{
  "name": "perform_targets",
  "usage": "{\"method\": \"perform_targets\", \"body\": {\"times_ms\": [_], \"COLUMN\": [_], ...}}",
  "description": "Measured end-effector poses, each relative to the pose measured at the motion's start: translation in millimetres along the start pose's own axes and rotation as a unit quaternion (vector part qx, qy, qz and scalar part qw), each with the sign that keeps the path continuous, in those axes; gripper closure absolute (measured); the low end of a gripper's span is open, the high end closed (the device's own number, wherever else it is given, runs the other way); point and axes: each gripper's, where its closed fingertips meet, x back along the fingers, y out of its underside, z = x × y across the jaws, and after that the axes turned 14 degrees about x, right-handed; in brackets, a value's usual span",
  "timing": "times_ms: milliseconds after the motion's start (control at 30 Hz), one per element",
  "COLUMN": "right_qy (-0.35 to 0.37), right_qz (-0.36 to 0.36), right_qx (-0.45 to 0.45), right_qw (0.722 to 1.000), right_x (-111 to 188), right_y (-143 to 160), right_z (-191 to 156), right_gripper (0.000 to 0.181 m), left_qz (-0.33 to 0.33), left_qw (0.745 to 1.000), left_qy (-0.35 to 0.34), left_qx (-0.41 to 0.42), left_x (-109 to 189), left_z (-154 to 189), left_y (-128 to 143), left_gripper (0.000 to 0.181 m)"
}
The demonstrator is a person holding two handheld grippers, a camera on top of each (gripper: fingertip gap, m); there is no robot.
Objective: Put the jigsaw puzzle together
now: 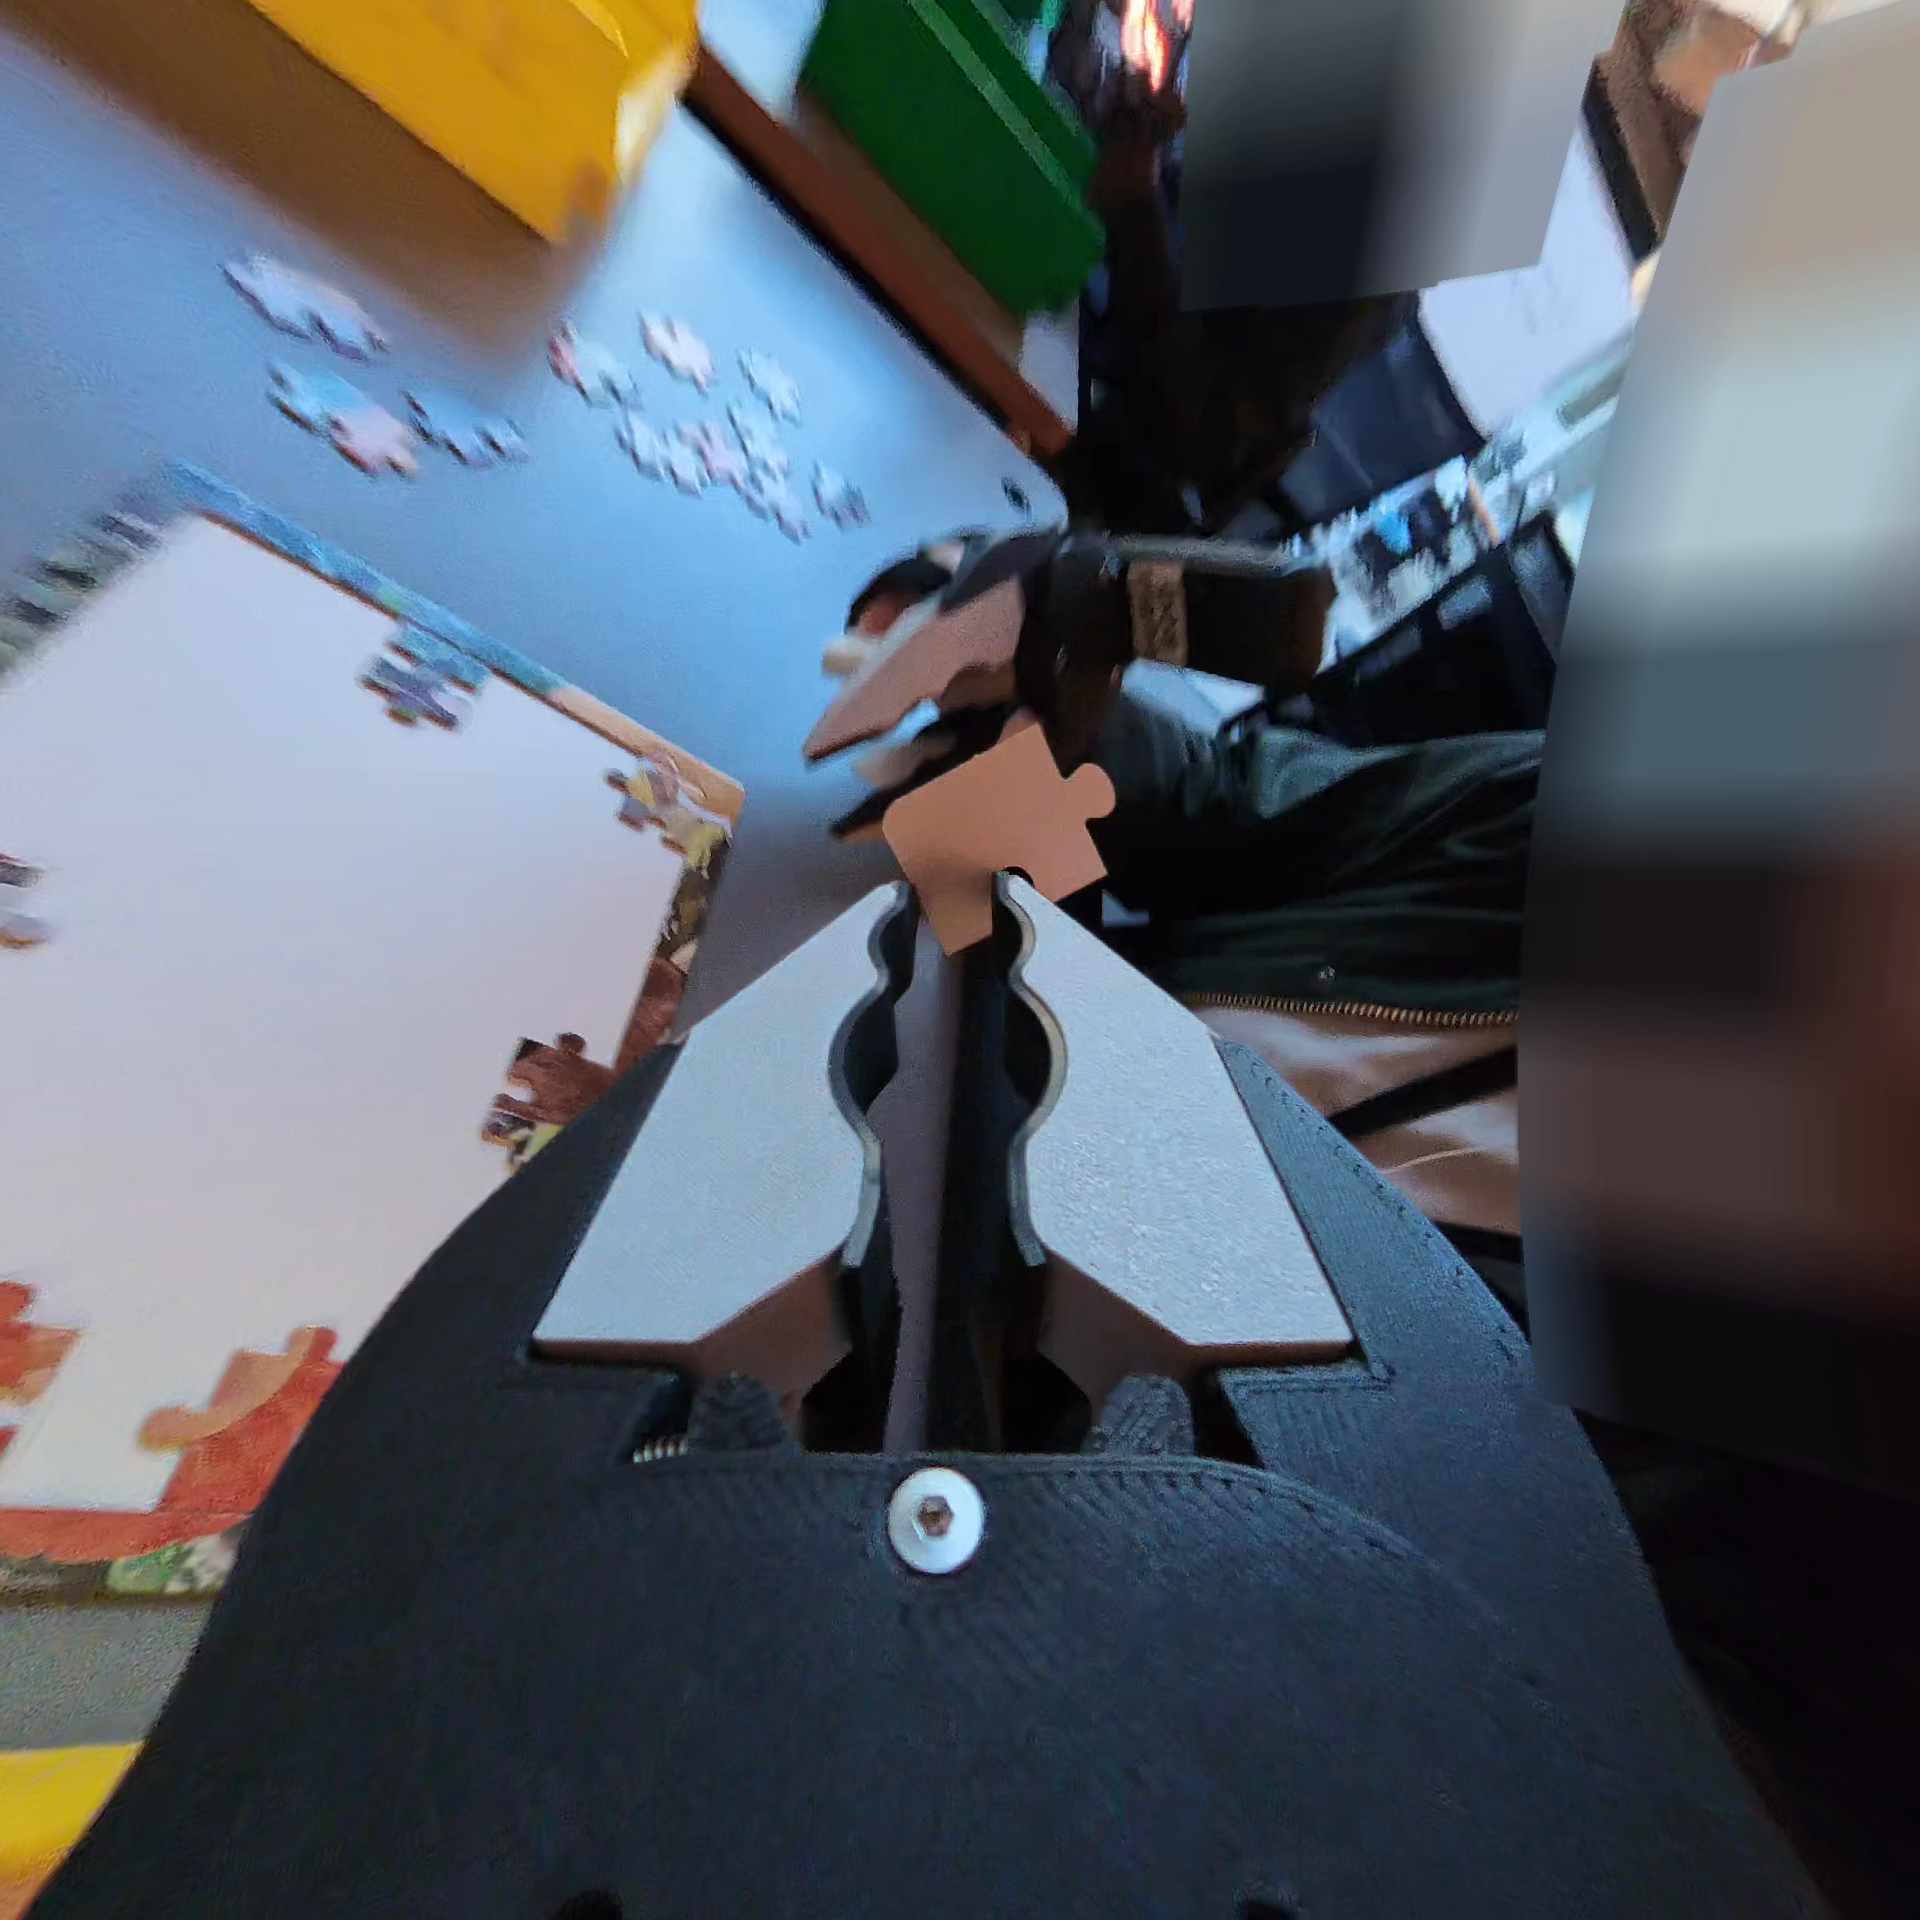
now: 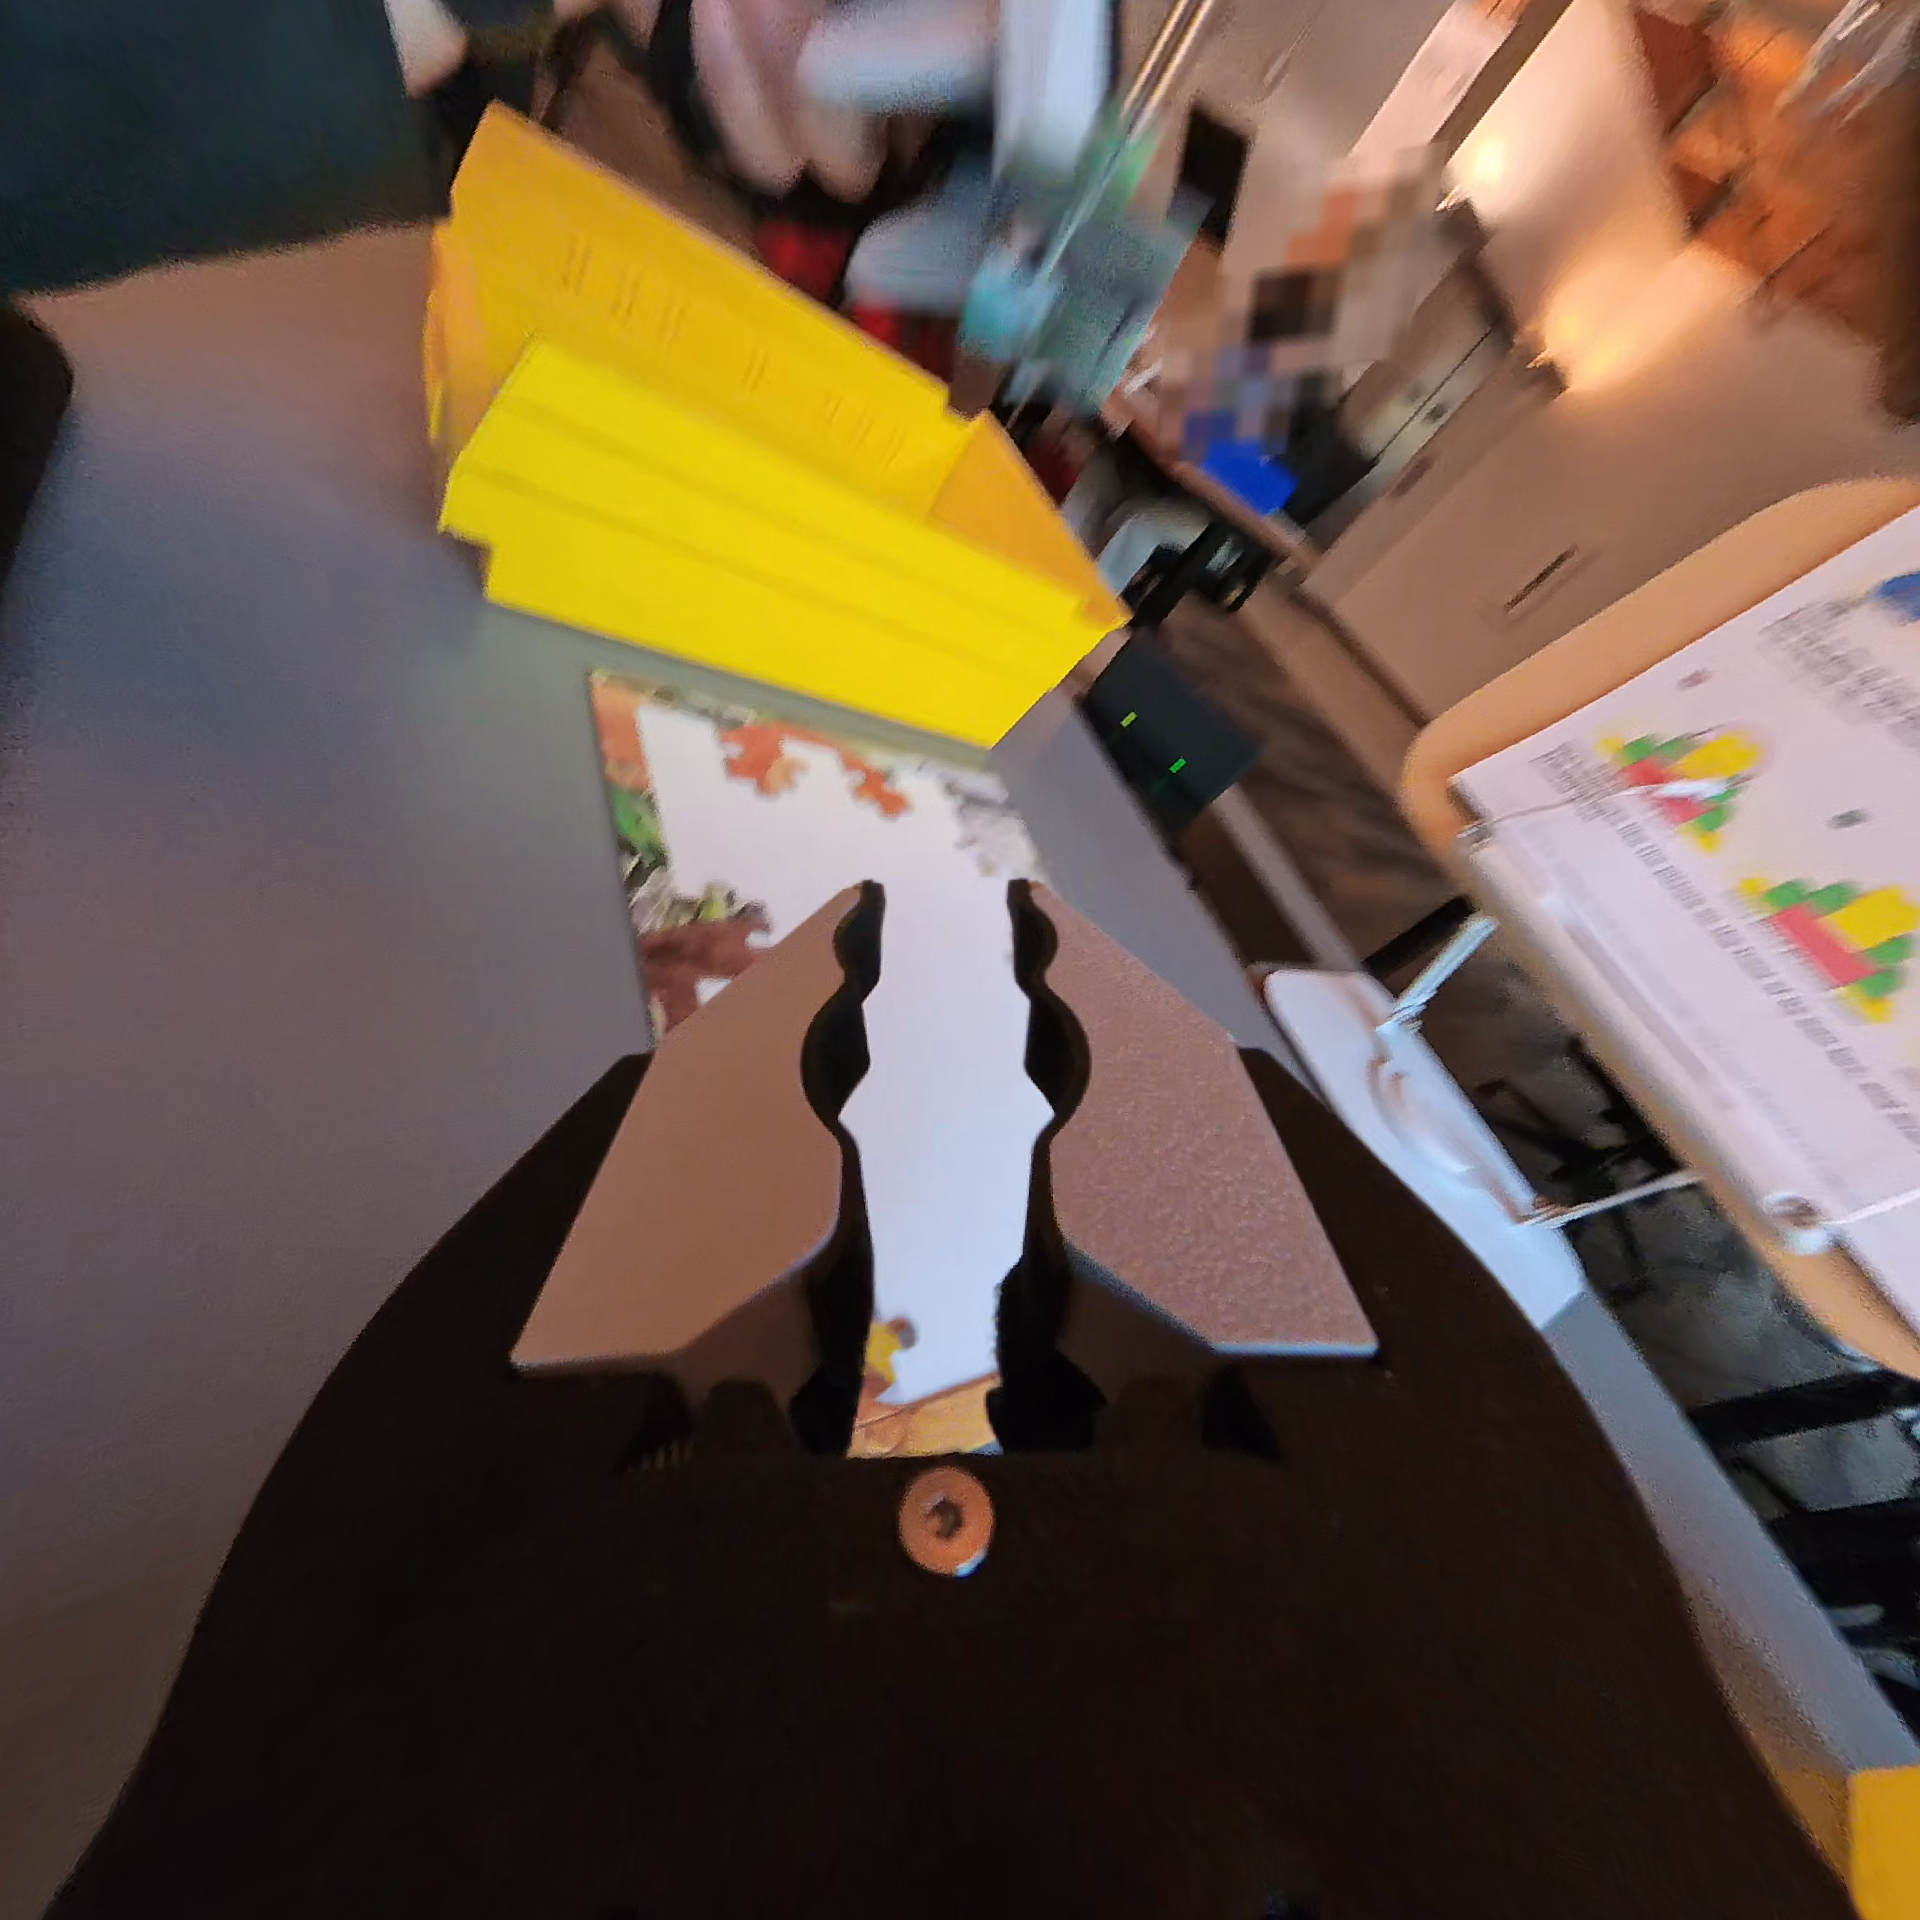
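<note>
My left gripper (image 1: pixel 956 894) is shut on a puzzle piece (image 1: pixel 1003 821), seen from its plain brown back, held in the air past the table's edge. The puzzle board (image 1: pixel 291 956) lies to the left, white in the middle with joined border pieces around it. Several loose pieces (image 1: pixel 707 426) lie on the grey table beyond the board. The other gripper (image 1: pixel 935 665) shows blurred just beyond the held piece. My right gripper (image 2: pixel 945 894) is open and empty above the puzzle board (image 2: pixel 935 831), whose white middle shows between its fingers.
A yellow bin (image 2: pixel 727 499) stands on the table past the board and shows in the left wrist view (image 1: pixel 499 94). A green bin (image 1: pixel 956 145) sits beyond the table's edge. A board with printed sheets (image 2: pixel 1714 883) stands to the right. The left gripper's tips are roughly 11 centimeters from the right gripper's.
</note>
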Motion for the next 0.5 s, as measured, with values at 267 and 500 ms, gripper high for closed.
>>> {"method": "perform_targets", "body": {"times_ms": [267, 500], "right_qy": [0.039, 0.004], "right_qz": [-0.02, -0.047], "right_qx": [0.165, 0.224], "right_qw": [0.985, 0.973], "right_x": [4, -12], "right_y": [-13, -8], "right_z": [-7, -32], "right_gripper": [0.14, 0.143], "left_qz": [-0.136, -0.189], "left_qw": [0.982, 0.967], "left_qy": [-0.118, -0.155], "left_qx": [0.052, 0.068], "left_x": [-60, -71], "left_z": [-50, -69], "left_y": [35, 53], "left_gripper": [0.169, 0.169]}}
